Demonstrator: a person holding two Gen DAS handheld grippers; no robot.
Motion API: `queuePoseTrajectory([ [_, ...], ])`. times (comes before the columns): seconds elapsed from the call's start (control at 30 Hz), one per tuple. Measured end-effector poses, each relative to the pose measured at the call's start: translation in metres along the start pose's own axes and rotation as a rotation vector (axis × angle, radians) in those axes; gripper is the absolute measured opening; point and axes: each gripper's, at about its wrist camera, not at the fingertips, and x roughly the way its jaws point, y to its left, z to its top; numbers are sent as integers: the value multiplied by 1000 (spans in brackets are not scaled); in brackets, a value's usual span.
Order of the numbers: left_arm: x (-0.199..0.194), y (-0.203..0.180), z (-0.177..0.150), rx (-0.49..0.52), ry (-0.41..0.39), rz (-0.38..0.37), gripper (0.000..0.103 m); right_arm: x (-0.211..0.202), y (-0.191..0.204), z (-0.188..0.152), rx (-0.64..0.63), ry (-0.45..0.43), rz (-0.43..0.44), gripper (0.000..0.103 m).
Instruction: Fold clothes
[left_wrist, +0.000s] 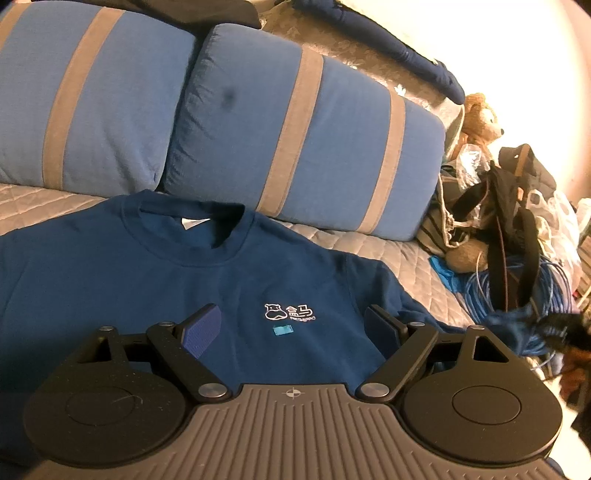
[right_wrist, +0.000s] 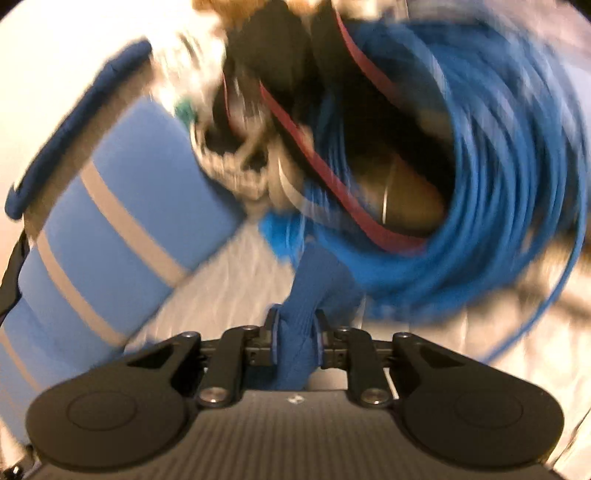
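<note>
A dark blue sweatshirt (left_wrist: 184, 280) with a white chest logo (left_wrist: 290, 312) lies face up on a grey quilted sofa seat (left_wrist: 362, 251), collar toward the cushions. My left gripper (left_wrist: 291, 325) is open and empty, hovering over the chest. My right gripper (right_wrist: 295, 343) is shut on the sweatshirt's blue sleeve cuff (right_wrist: 306, 295), which bunches between the pads. The right wrist view is motion-blurred. In the left wrist view the right gripper (left_wrist: 561, 328) shows blurred at the far right edge, at the sleeve's end.
Two blue cushions with grey stripes (left_wrist: 303, 136) lean behind the sweatshirt. To the right sit a teddy bear (left_wrist: 480, 114), bags with black straps (left_wrist: 509, 206) and a coil of blue cable (right_wrist: 498, 177). Another dark blue garment (left_wrist: 406, 48) lies on the sofa back.
</note>
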Motion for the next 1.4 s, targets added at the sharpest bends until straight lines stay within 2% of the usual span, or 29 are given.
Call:
queuePoseTrajectory([
  [0.1, -1, 0, 0, -2, -5, 2, 86, -27, 4, 29, -32, -163, -57, 17],
  [0.2, -1, 1, 0, -8, -7, 4, 86, -61, -3, 42, -23, -375, -123, 17],
  [0.23, -1, 0, 0, -9, -5, 4, 86, -64, -9, 41, -19, -402, -180, 17],
  [0.33, -1, 0, 0, -2, -4, 2, 86, -49, -39, 35, 59, -325, -322, 16],
  [0.47, 0, 2, 0, -4, 2, 12, 86, -41, -61, 20, 112, -299, -363, 15],
  [0.7, -1, 2, 0, -1, 3, 10, 86, -41, -45, 14, 19, -292, -438, 18],
  [0.73, -2, 2, 0, -2, 3, 10, 86, -42, -43, 12, 2, -289, -450, 26],
  [0.77, -2, 2, 0, -2, 3, 10, 86, -41, -40, 9, -18, -279, -464, 28],
  [0.8, -2, 2, 0, -3, 3, 10, 86, -40, -38, 7, -43, -267, -475, 44],
  [0.83, -2, 2, 0, -3, 2, 10, 86, -39, -36, 4, -67, -254, -479, 55],
  [0.87, -2, 2, 0, -4, 1, 9, 86, -38, -35, 2, -86, -240, -486, 62],
  [0.9, -2, 2, 0, -4, 0, 9, 86, -37, -34, 0, -96, -226, -497, 76],
  [0.93, -2, 2, 0, -5, 0, 10, 86, -38, -34, -2, -97, -219, -500, 82],
  [1.0, -2, 3, 0, -6, 0, 10, 86, -41, -32, -5, -94, -209, -487, 84],
  [1.13, -2, 3, 0, -5, -3, 7, 86, -44, -26, -13, -69, -147, -524, 95],
  [1.3, -2, 4, 0, -6, -5, 9, 86, -43, -9, -32, -69, -12, -539, 99],
  [1.4, -2, 4, 0, -7, -4, 12, 86, -39, 7, -48, -89, 92, -409, 99],
])
